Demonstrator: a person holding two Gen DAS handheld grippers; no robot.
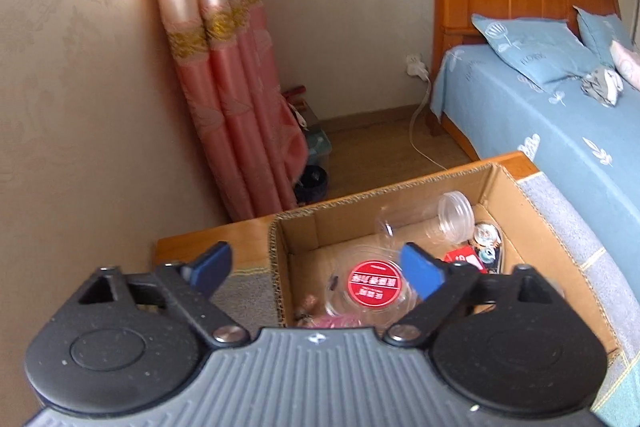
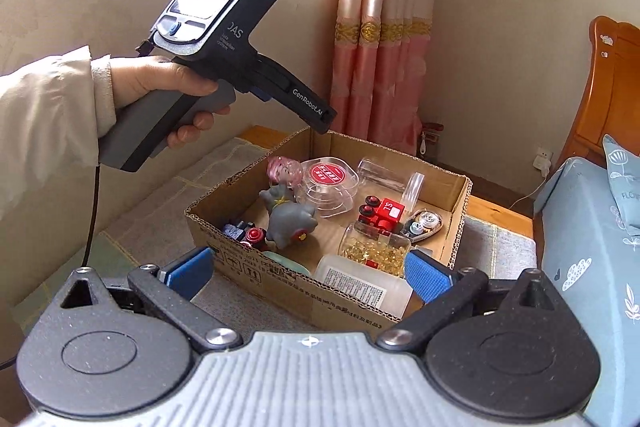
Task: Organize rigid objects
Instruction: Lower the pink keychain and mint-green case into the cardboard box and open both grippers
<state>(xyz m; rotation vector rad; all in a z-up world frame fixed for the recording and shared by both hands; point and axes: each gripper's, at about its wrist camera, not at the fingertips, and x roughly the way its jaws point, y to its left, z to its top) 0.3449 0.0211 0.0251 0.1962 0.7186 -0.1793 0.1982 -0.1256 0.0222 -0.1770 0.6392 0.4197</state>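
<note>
1. Beige bedroom walls, a pink curtain (image 2: 380, 39) and a wooden bed with blue bedding (image 1: 540, 115) frame a grey mat (image 2: 160, 199) bearing an open brown cardboard box (image 2: 248, 279).
2. Spread wide above the box's near-left corner, the left gripper (image 1: 316, 269) has nothing between its blue pads (image 1: 214, 267); a hand (image 2: 168, 83) in a pale sleeve carries it.
3. Likewise released and empty, the right gripper (image 2: 308, 273) hovers at the box's near wall.
4. Directly beneath the left gripper lies a clear plastic round case with a red label (image 1: 374, 285).
5. Around it inside the box sit a grey elephant figurine (image 2: 288, 219), a pink-haired doll (image 2: 280, 167), a red toy truck (image 2: 380, 213), a clear jar of yellow capsules (image 2: 376, 247), a white labelled bottle (image 2: 360, 281) and a clear plastic cup (image 1: 452, 215).
6. Judging by both empty tongs over a filled box, a drop-off looks complete; no loose object shows on the mat.
7. Next would be withdrawing clear of the box walls and locating any remaining item, if one exists out of view.
</note>
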